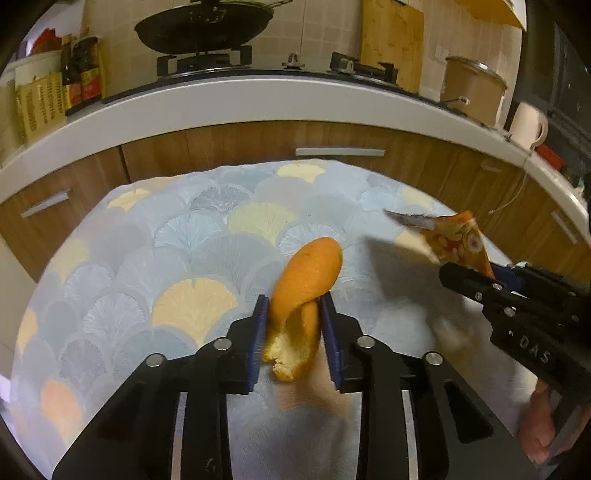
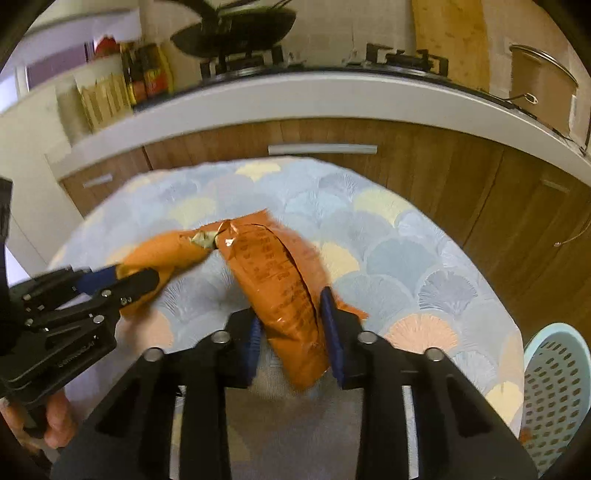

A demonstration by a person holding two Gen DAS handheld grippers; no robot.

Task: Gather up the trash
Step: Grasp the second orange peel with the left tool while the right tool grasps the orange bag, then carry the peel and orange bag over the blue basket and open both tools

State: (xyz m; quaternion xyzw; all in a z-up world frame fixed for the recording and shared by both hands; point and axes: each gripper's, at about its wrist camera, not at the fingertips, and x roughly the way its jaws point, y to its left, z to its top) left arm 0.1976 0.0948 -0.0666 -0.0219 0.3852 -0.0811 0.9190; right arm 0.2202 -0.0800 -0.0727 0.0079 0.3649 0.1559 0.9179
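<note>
Left wrist view: left gripper [image 1: 295, 321] pinches an orange peel [image 1: 306, 280]; right gripper [image 2: 291, 325] pinches an orange wrapper [image 2: 280, 280] (crumpled).

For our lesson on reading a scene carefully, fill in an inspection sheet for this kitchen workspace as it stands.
Surface: round table under a fan-patterned pastel cloth.
Job's things: curled orange peel; crumpled orange foil snack wrapper; pale blue perforated plastic basket beside the table's right edge.
Clutter: nothing seen on the cloth.
Grippers: left gripper shut on the peel; right gripper shut on the wrapper.
Cables: thin cord hanging down the cabinet front.
Surroundings: black wok on the stove, tan lidded pot, sauce bottles, wooden cutting board.
</note>
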